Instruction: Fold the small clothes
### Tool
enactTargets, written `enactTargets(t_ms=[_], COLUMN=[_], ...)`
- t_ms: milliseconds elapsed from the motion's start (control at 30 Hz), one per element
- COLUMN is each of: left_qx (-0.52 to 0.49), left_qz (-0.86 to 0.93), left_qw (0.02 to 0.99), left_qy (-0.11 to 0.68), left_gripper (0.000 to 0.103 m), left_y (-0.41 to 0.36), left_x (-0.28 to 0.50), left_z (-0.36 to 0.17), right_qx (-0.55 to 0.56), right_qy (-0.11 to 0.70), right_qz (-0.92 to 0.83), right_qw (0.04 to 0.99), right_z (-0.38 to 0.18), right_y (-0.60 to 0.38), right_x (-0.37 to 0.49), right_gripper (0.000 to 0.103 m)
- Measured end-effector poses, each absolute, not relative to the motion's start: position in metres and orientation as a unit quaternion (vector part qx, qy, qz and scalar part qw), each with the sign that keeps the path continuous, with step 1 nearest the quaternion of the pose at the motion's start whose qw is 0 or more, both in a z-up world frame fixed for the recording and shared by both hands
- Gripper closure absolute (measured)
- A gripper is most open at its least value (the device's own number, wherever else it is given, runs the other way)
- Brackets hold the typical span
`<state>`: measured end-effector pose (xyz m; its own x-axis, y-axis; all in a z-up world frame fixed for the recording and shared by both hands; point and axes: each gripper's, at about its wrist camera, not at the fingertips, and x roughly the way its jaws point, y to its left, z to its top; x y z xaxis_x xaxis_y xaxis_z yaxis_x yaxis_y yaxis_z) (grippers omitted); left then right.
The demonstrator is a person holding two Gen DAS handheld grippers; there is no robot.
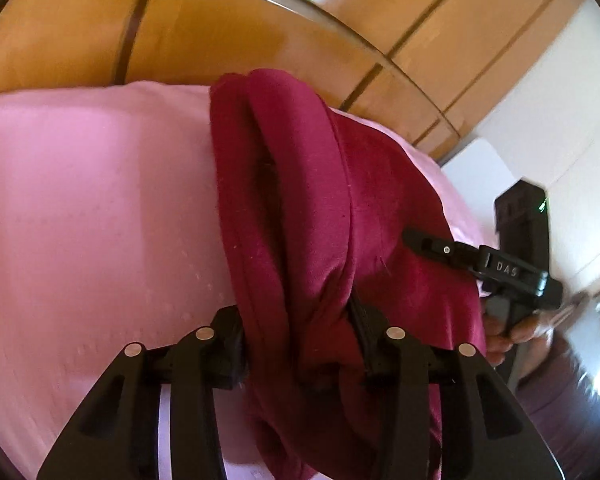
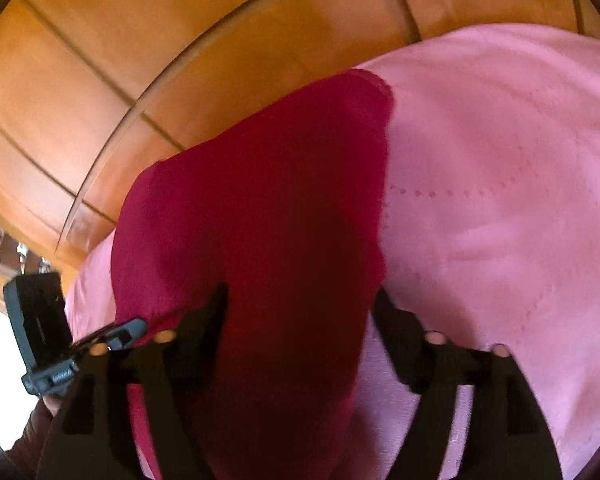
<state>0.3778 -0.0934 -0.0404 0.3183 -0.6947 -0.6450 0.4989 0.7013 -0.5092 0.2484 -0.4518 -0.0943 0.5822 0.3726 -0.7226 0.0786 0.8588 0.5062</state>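
The crimson garment (image 1: 300, 208) hung bunched over the pink bed sheet (image 1: 92, 208) in the left wrist view, the left tongs (image 1: 300, 348) clamped on a thick gather of it while the right tongs (image 1: 424, 242) met its far side — a mid-air fold. In the right wrist view, cloth (image 2: 268, 208) filled the right tongs (image 2: 300, 312), apparently gripped — next, I judged, lower it flat.

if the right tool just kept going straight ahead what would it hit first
The dark red garment, which already fills the gap between the right tool's fingers. Past it lies the pink bedsheet, though depth is hard to judge.
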Motion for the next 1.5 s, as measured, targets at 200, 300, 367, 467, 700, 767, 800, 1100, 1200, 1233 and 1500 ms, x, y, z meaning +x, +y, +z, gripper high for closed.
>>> enactTargets(t_ms=[200, 300, 367, 467, 700, 767, 800, 1100, 1200, 1233, 1500], left_qx=[-0.098, -0.074, -0.055, -0.047, -0.016, -0.010, -0.010, 0.011, 0.004, 0.005, 0.017], left_qz=[-0.312, -0.269, -0.233, -0.189, -0.107, -0.094, -0.091, -0.062, -0.060, -0.058, -0.054], left_qw=[0.841, 0.868, 0.887, 0.903, 0.927, 0.934, 0.936, 0.946, 0.944, 0.945, 0.948], left_qy=[0.432, 0.411, 0.396, 0.384, 0.359, 0.345, 0.340, 0.318, 0.323, 0.322, 0.314], left_gripper=[0.048, 0.037, 0.033, 0.027, 0.019, 0.011, 0.011, 0.004, 0.004, 0.004, 0.004], left_y=[-0.082, -0.076, -0.072, -0.063, -0.039, -0.037, -0.035, -0.034, -0.032, -0.032, -0.036], left_x=[0.355, 0.336, 0.319, 0.295, 0.239, 0.222, 0.214, 0.167, 0.160, 0.157, 0.145], left_z=[-0.016, 0.001, 0.009, 0.014, 0.022, 0.026, 0.027, 0.032, 0.031, 0.031, 0.033], right_qx=[0.199, 0.175, 0.172, 0.151, 0.095, 0.084, 0.081, 0.084, 0.092, 0.094, 0.088], right_qy=[0.418, 0.402, 0.384, 0.371, 0.353, 0.351, 0.351, 0.344, 0.342, 0.340, 0.339], right_qz=[-0.004, -0.047, -0.057, -0.074, -0.094, -0.098, -0.101, -0.137, -0.141, -0.141, -0.135], right_qw=[0.886, 0.898, 0.905, 0.913, 0.926, 0.927, 0.927, 0.925, 0.925, 0.925, 0.927], right_z=[-0.053, -0.037, -0.027, -0.020, -0.018, -0.021, -0.023, -0.025, -0.021, -0.021, -0.017], right_y=[-0.447, -0.433, -0.420, -0.382, -0.317, -0.305, -0.302, -0.293, -0.293, -0.293, -0.288], right_x=[0.212, 0.189, 0.167, 0.153, 0.117, 0.106, 0.103, 0.070, 0.065, 0.063, 0.055], right_gripper=[0.012, 0.008, 0.005, 0.003, 0.002, 0.002, 0.002, 0.002, 0.002, 0.002, 0.002])
